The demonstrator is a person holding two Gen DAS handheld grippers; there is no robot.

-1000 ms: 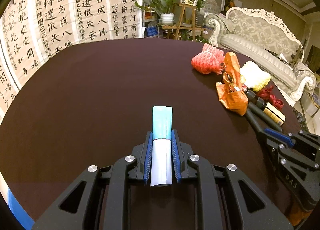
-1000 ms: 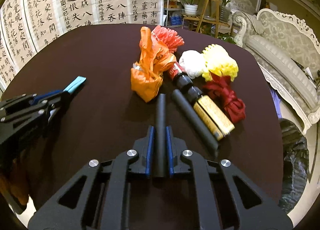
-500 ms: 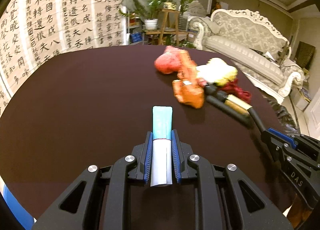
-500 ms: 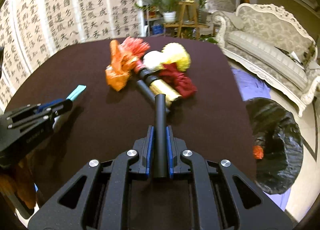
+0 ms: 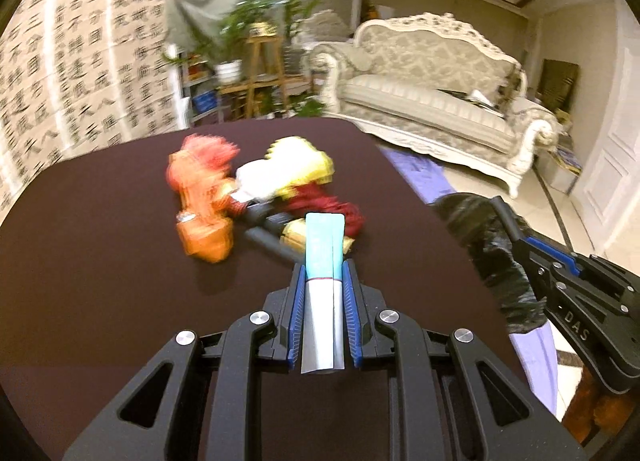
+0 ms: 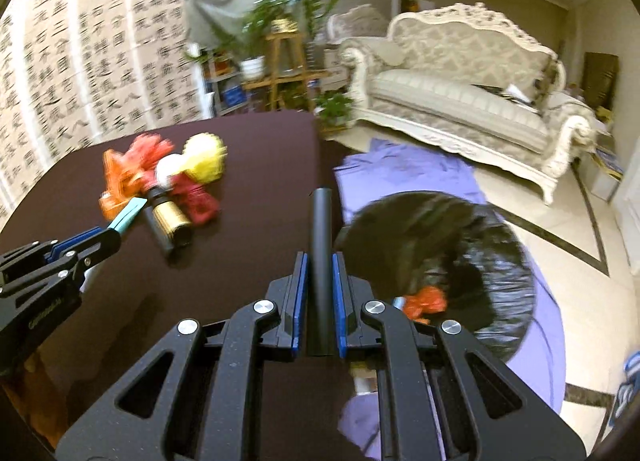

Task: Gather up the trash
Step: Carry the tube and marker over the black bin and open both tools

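- The left gripper (image 5: 323, 289) is clamping its blue-padded jaws on a flat tube with a white body and a teal crimped end (image 5: 323, 257), which is sticking forward out over the dark brown table (image 5: 100, 261).
- The right gripper (image 6: 320, 281) is pinching a slim matte black tube (image 6: 321, 245) between its blue pads, the tube's far end reaching past the table's right edge.
- White letters reading "DAS" are showing on the right gripper's black body in the left wrist view; the print on the left gripper's body in the right wrist view is too blurred to read.
- Off the table's right edge, an open black plastic trash bag (image 6: 480, 253) is sitting on a purple sheet (image 6: 420, 173) on the floor, with an orange-red scrap (image 6: 426, 299) lying inside it.
- Toward the table's far side, blurred trash is lying in a touching cluster: a crumpled orange wrapper (image 5: 204, 229), a red mesh net (image 5: 208, 157), a yellow foam net (image 5: 304, 165), a dark red bundle (image 6: 198, 197) and a gold cylinder with a black cap (image 6: 170, 219).
- Large black Chinese calligraphy is covering the wall panels (image 6: 80, 73) beyond the table's far left corner; its characters are motion-blurred.
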